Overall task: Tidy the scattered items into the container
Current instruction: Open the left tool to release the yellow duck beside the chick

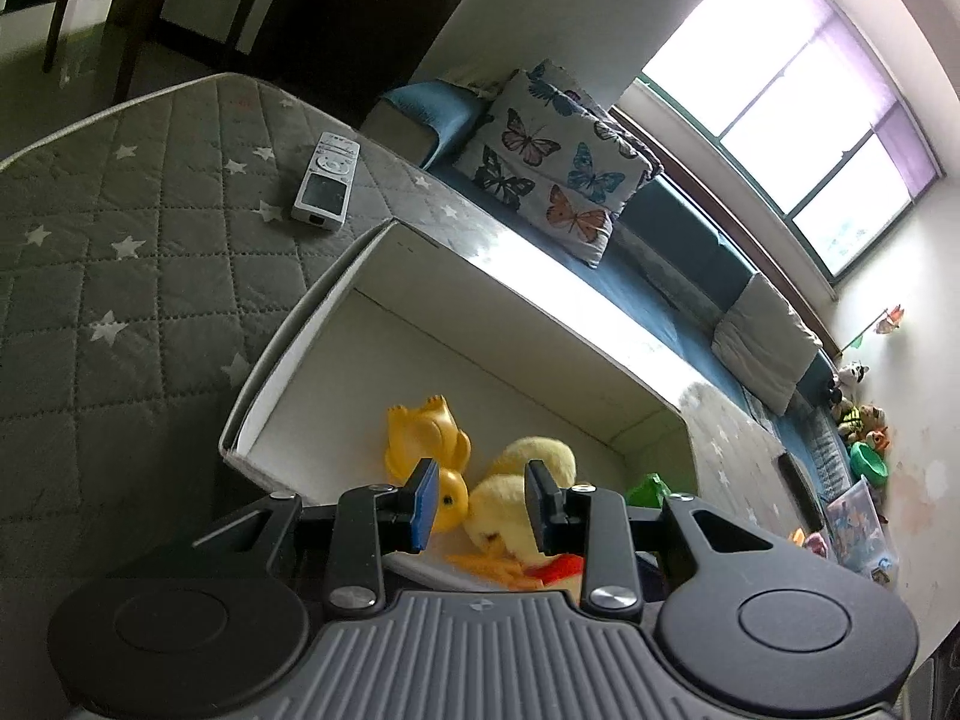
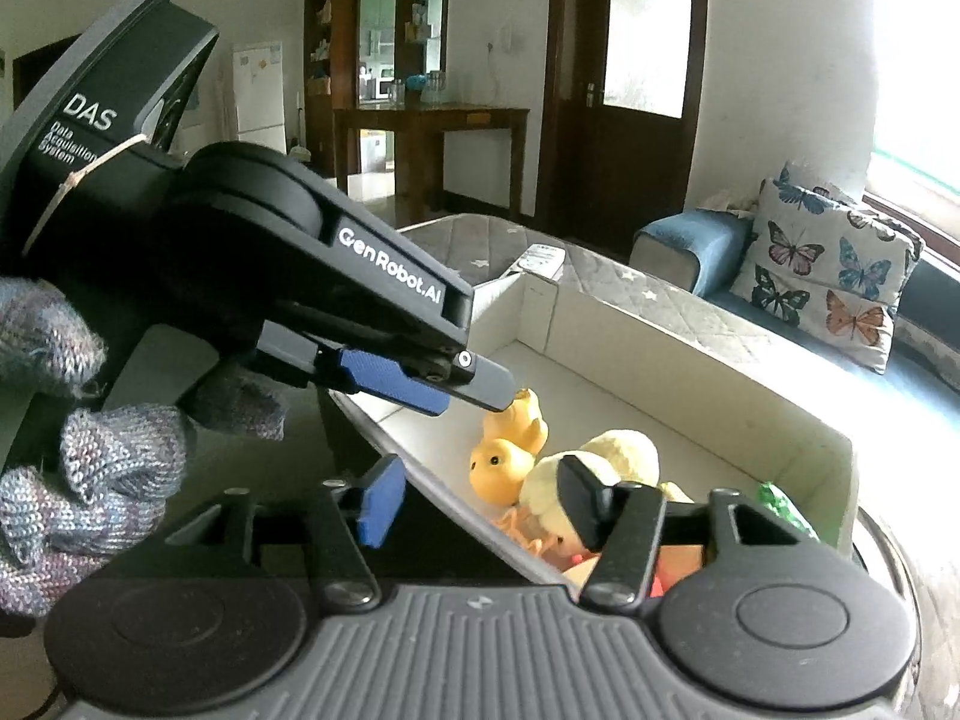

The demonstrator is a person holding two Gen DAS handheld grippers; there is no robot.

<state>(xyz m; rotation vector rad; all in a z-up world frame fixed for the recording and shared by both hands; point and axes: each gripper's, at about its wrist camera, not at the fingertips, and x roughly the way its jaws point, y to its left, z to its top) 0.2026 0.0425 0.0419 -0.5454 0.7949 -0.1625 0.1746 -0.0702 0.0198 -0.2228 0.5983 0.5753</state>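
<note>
your right hand-held gripper (image 2: 480, 507) gapes empty over the box (image 2: 690, 354); the left hand-held gripper (image 1: 480, 501) stands half open, empty. next, fetch the remote (image 1: 326, 183) from the bed (image 1: 120, 276).

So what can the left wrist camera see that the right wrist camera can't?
Only the left wrist view shows the bright window, the soft toys piled by the far wall and the whole silver remote control.

Only the right wrist view shows the left tool from outside, a knitted glove hand, the dark wooden door and the wooden table.

Both show the white cardboard box, yellow rubber duck, fluffy yellow plush chick and butterfly cushion.
</note>
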